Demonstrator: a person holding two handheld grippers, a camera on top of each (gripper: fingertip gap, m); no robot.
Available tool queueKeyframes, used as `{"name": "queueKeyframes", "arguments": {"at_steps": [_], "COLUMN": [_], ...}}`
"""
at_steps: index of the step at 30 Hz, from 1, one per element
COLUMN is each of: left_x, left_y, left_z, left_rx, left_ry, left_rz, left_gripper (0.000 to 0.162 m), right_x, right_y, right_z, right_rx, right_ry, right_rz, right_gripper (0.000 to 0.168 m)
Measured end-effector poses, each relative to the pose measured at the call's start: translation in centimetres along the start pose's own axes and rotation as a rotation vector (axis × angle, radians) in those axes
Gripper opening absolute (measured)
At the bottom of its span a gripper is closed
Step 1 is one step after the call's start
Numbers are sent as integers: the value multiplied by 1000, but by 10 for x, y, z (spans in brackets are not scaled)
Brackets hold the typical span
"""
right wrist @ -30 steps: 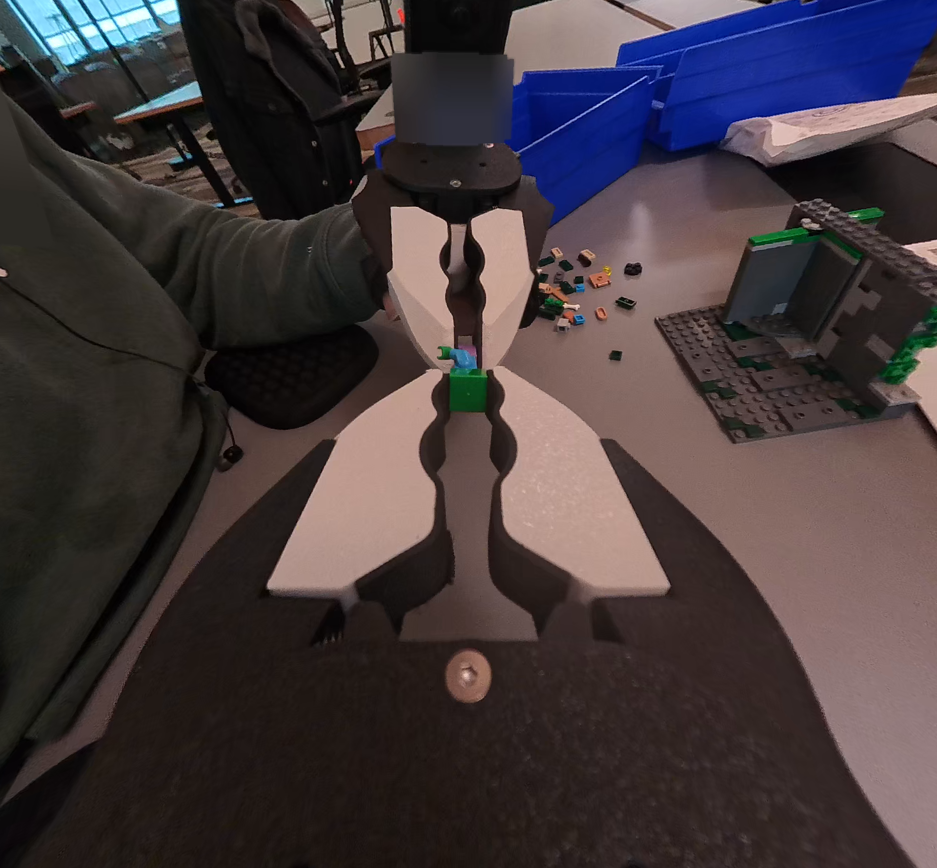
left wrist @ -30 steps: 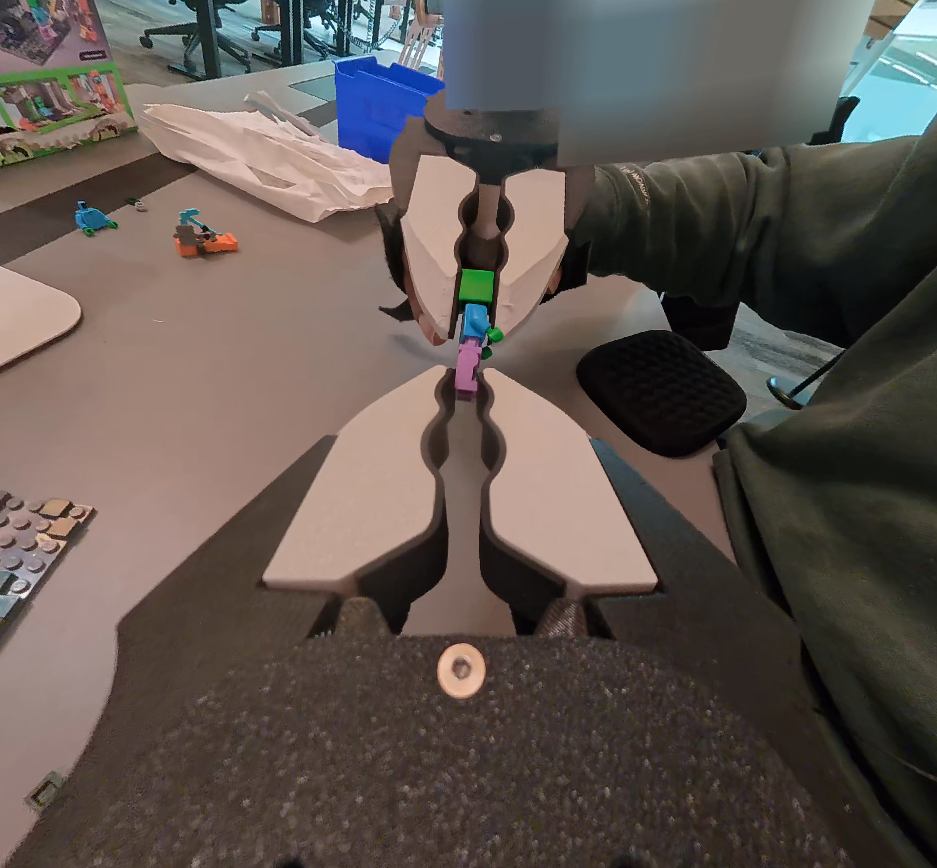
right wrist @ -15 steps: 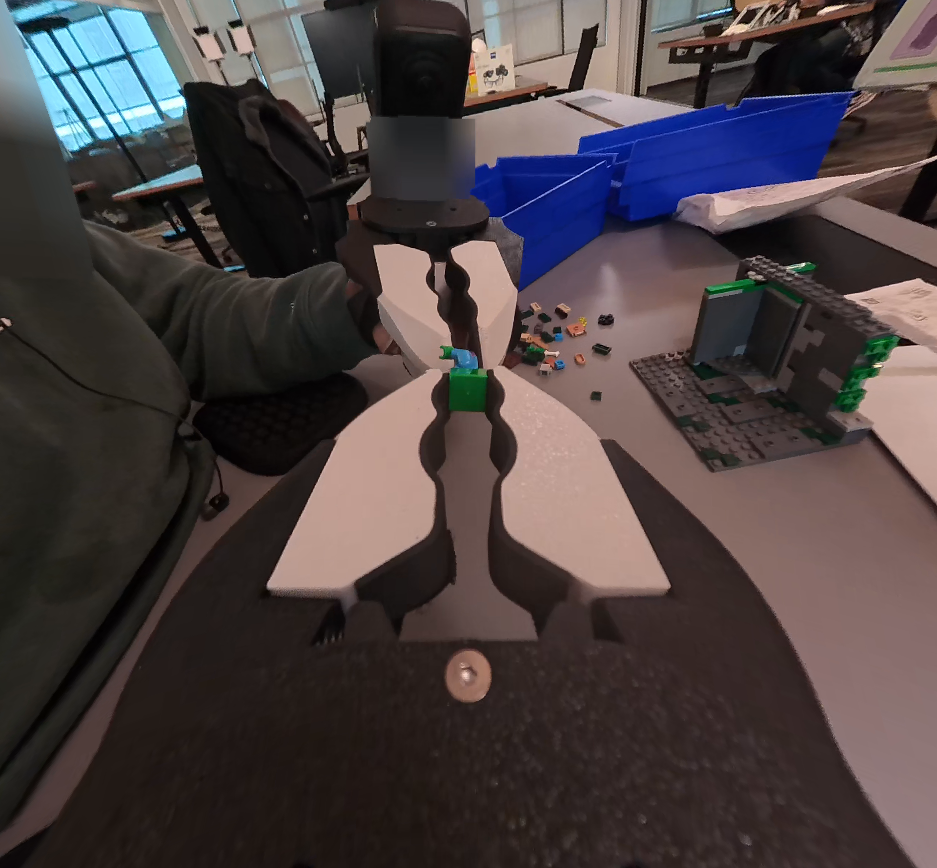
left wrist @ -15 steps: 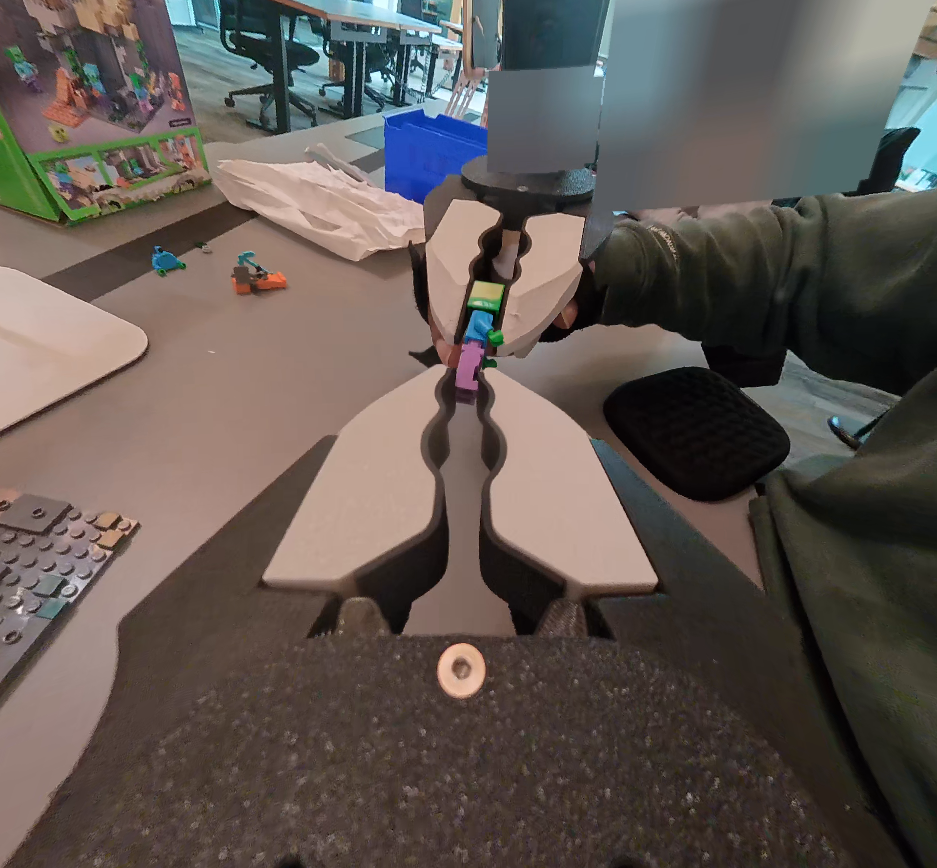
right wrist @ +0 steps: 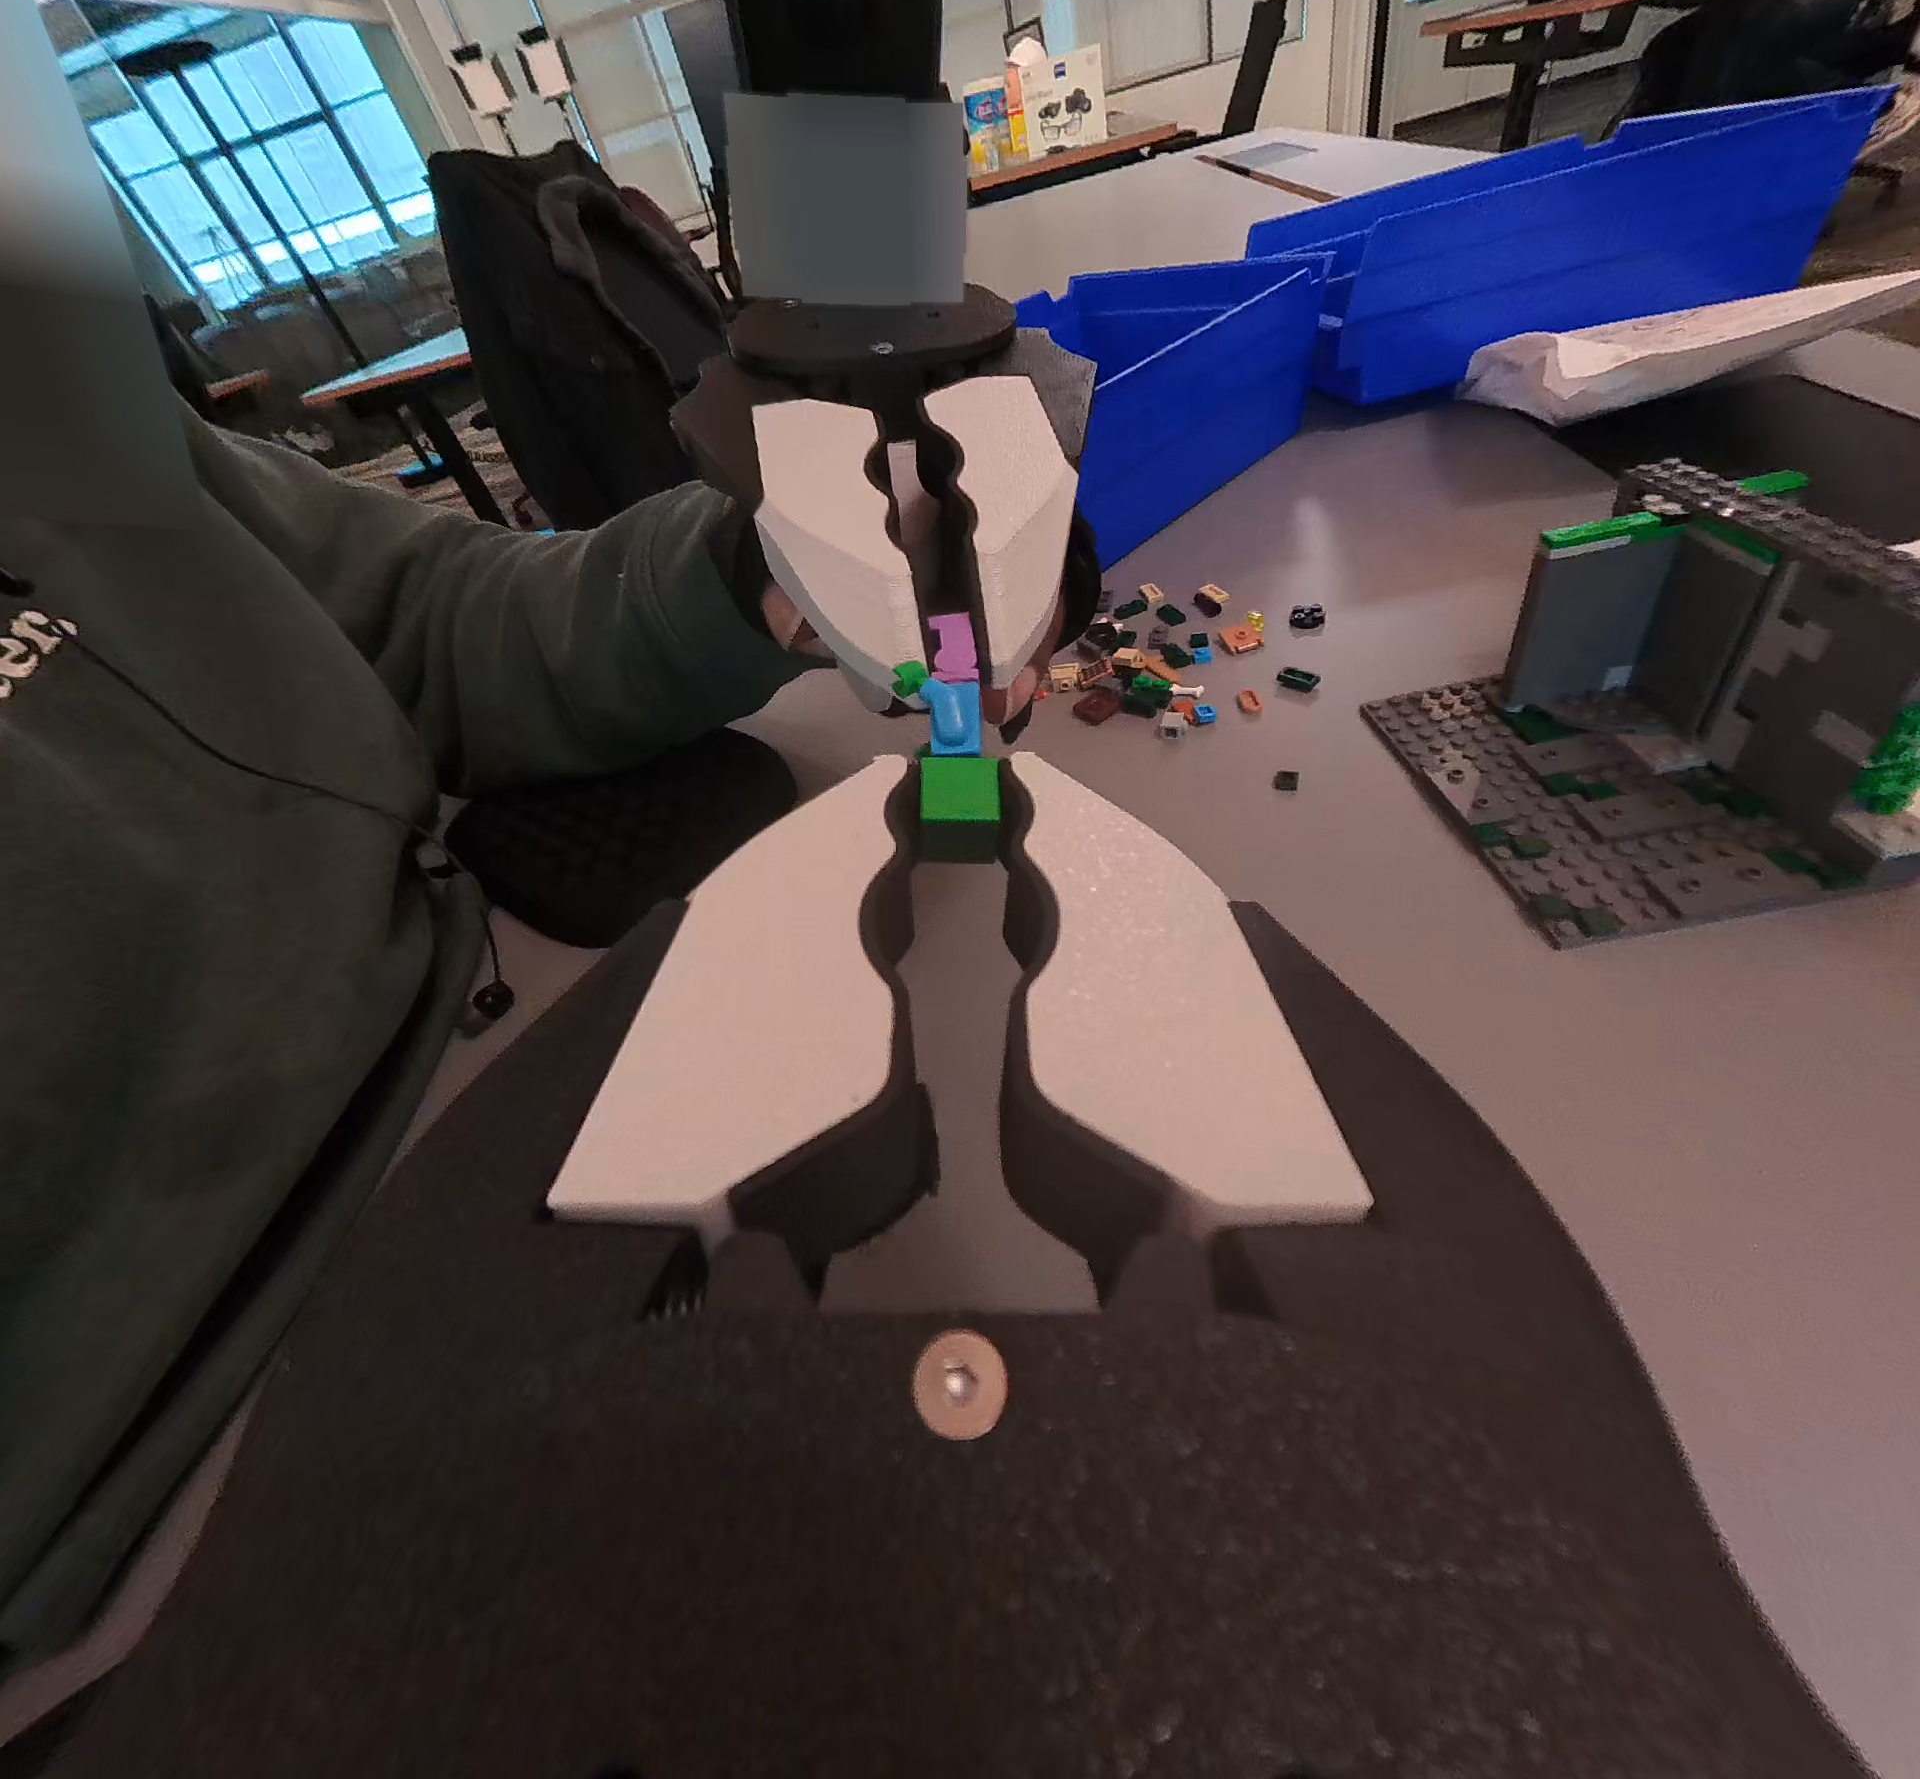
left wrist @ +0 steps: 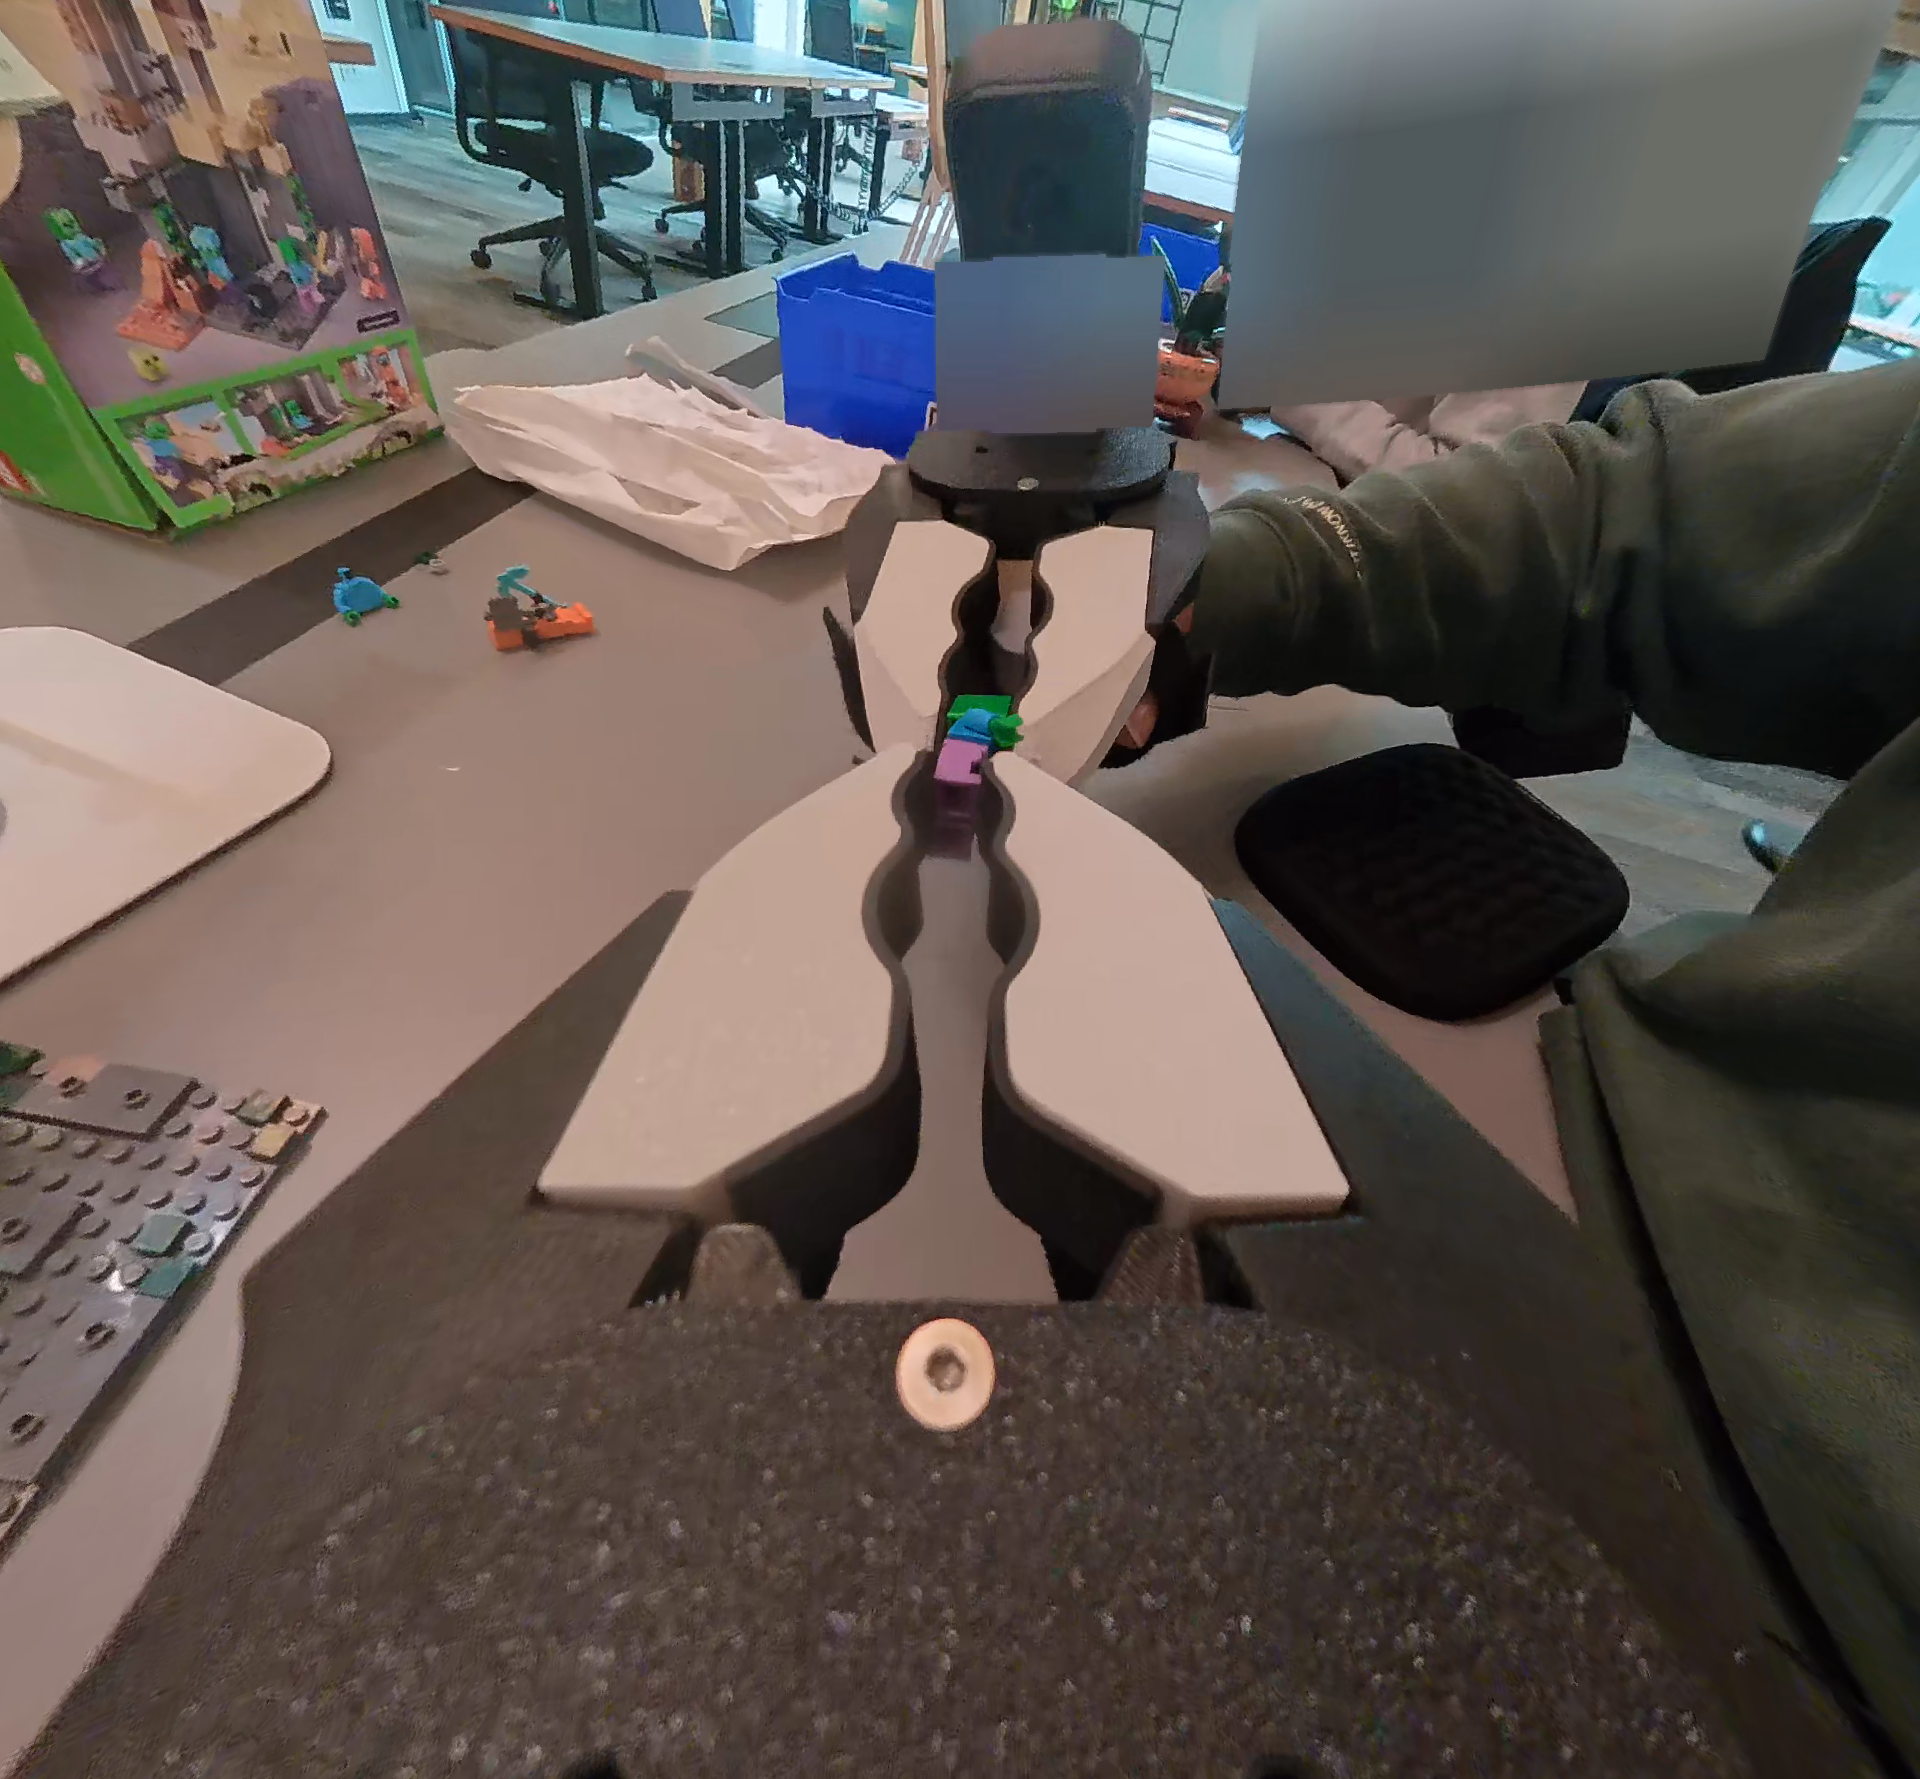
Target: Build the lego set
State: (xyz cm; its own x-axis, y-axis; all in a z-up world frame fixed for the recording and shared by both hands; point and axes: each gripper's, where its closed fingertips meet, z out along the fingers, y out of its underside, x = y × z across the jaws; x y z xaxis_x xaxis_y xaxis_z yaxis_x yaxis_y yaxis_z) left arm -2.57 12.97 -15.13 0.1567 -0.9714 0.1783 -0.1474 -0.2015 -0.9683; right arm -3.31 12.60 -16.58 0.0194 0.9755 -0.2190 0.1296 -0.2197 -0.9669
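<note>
- Lego minifigure point(right wrist: 951, 706), small and blocky, hangs in the air between the two grippers, above the grey bench point(left wrist: 582, 794); it touches nothing on the bench.
- Left gripper point(left wrist: 956, 799) is pinched narrow on the figure's purple legs point(left wrist: 954, 784); most of those legs sit down in the slot between its fingers, so their lower end is hard to make out.
- Right gripper point(right wrist: 958, 810) is closed tight on the green cube head point(right wrist: 958, 799), whose far face is hidden from its own camera.
- Blue torso point(right wrist: 951, 716) spans the short gap between the two sets of tips, with a small green arm point(right wrist: 909, 677) poking out sideways; whether torso and head are fully seated I cannot tell.
- A person's dark green sleeves point(left wrist: 1507, 566) reach in behind each gripper; the hands are mostly covered by the gripper bodies.
- Half-built grey lego wall on its baseplate point(right wrist: 1621, 825) stands toward the bench's right side, cut off by the picture's edge.
- Loose small bricks point(right wrist: 1174, 664) lie scattered near it, too tiny to sort out.
- Blue bins point(right wrist: 1455, 306) and crumpled white paper bag point(left wrist: 665, 462) sit at the far edge.
- Lego box point(left wrist: 197, 223) stands at the far left corner, partly cropped.
- Two little sub-builds, one blue point(left wrist: 358, 595) and one orange point(left wrist: 535, 623), rest near it.
</note>
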Motion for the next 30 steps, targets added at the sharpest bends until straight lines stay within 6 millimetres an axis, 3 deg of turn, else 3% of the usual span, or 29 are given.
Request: {"name": "queueKeyframes", "arguments": {"at_steps": [13,16,25,30], "left_x": [1,2,7,9], "left_y": [-6,-3,-13,-16], "left_z": [-8,-5,-5,-5], "left_rx": [35,32,111,127], "left_ry": [29,39,65,59], "left_rz": [-9,-19,-22,-2], "left_gripper": [8,8,7,7], "right_x": [0,-3,-6,-9], "right_y": [-11,-16,-23,-26], "right_z": [-3,-3,-5,-6], "right_rx": [57,76,91,117], "right_ry": [31,33,30,13], "right_rz": [-40,-64,-48,-41], "right_gripper": [20,14,19,13]}}
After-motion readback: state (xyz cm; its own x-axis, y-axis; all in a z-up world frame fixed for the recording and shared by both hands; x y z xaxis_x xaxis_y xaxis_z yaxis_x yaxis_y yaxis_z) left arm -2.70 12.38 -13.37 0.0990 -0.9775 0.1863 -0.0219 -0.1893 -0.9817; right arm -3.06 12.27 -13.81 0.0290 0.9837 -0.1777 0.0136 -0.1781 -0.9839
